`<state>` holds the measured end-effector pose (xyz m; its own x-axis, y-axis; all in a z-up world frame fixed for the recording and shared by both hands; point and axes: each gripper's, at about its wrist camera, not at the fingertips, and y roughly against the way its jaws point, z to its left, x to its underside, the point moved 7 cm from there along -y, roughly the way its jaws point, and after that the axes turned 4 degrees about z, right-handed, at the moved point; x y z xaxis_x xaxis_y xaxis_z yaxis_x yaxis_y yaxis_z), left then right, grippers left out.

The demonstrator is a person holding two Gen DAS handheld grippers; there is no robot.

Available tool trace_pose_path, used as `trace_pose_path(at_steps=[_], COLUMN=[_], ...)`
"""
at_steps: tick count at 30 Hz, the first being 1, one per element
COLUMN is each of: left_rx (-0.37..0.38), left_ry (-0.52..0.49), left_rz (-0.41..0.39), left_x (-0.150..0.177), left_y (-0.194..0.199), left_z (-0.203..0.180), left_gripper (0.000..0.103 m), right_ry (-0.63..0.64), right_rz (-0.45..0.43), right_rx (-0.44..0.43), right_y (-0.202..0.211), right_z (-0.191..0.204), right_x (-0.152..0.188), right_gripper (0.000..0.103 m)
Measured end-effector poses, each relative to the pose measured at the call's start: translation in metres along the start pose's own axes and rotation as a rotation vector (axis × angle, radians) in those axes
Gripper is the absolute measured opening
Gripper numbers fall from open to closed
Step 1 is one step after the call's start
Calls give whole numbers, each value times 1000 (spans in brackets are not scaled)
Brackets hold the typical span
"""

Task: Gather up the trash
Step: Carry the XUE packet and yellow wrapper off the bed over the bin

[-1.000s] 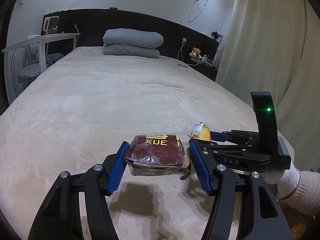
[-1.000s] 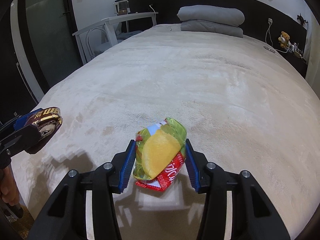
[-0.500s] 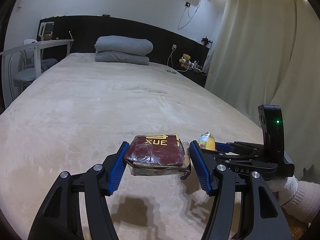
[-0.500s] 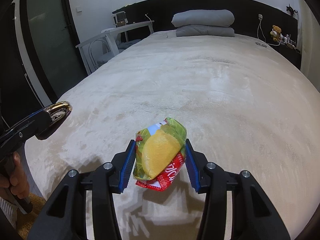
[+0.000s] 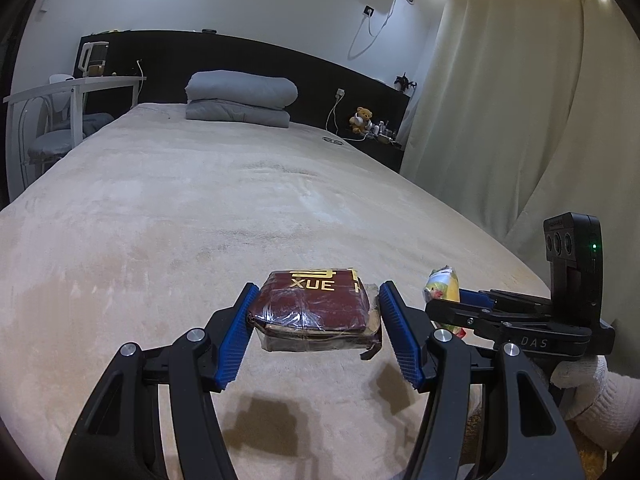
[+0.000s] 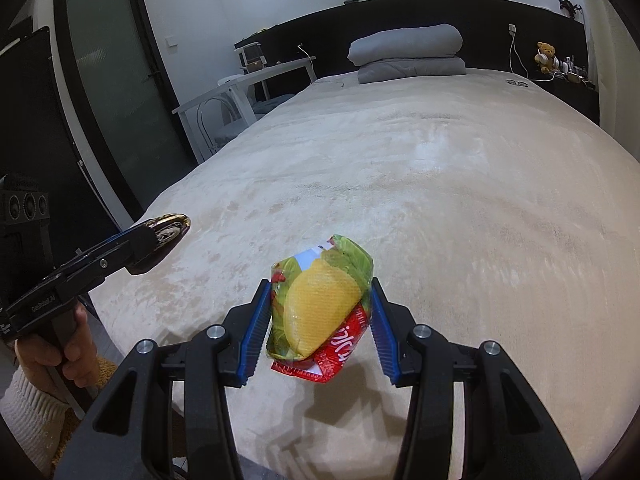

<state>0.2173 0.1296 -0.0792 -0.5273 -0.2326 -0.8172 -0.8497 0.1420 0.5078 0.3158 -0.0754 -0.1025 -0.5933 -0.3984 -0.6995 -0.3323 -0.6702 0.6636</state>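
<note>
My left gripper point(image 5: 316, 320) is shut on a dark red packet point(image 5: 316, 306) with gold letters and a crinkled clear wrap, held above the beige bed point(image 5: 200, 208). In the right wrist view my right gripper point(image 6: 320, 316) is shut on a crumpled chip bag point(image 6: 320, 308), green and yellow with a red end. The two grippers hang side by side over the foot of the bed. The chip bag point(image 5: 442, 286) and the right gripper point(image 5: 448, 300) show at the right of the left wrist view. The left gripper point(image 6: 160, 236) with the red packet point(image 6: 170, 226) shows at the left of the right wrist view.
Folded grey bedding point(image 5: 240, 98) lies at the head of the bed against a black headboard point(image 5: 280, 64). A white desk and chair point(image 5: 60, 120) stand left of the bed. Cream curtains point(image 5: 520, 100) hang on the right. A dark door point(image 6: 112, 92) is left of the bed's foot.
Both grippers have drawn back toward the foot of the bed with their loads still held. More of the curtain and the door has come into view. The grips have not changed.
</note>
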Motion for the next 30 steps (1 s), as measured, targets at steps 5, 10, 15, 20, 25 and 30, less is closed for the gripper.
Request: trace_pose_path(at_steps=[5, 10, 15, 20, 25, 30], left_rx=[14, 26, 39, 51, 57, 67], left_ry=[5, 7, 19, 26, 38, 49], left_rz=[4, 14, 19, 33, 47, 60], left_x=[18, 38, 57, 76, 96, 112], left_y=[10, 19, 28, 36, 41, 48], left_z=[-13, -28, -39, -51, -61, -69], left_gripper=[60, 60, 60, 60, 60, 60], right_ry=[-9, -8, -3, -13, -21, -23], right_rz=[-19, -26, -12, -6, 15, 40], right_rx=[-17, -27, -32, -45, -58, -70], right_y=[21, 36, 46, 57, 64, 68], right_z=[4, 8, 14, 19, 23, 25], right_x=[17, 37, 59, 79, 99, 117], right_gripper=[48, 48, 48, 48, 48, 48])
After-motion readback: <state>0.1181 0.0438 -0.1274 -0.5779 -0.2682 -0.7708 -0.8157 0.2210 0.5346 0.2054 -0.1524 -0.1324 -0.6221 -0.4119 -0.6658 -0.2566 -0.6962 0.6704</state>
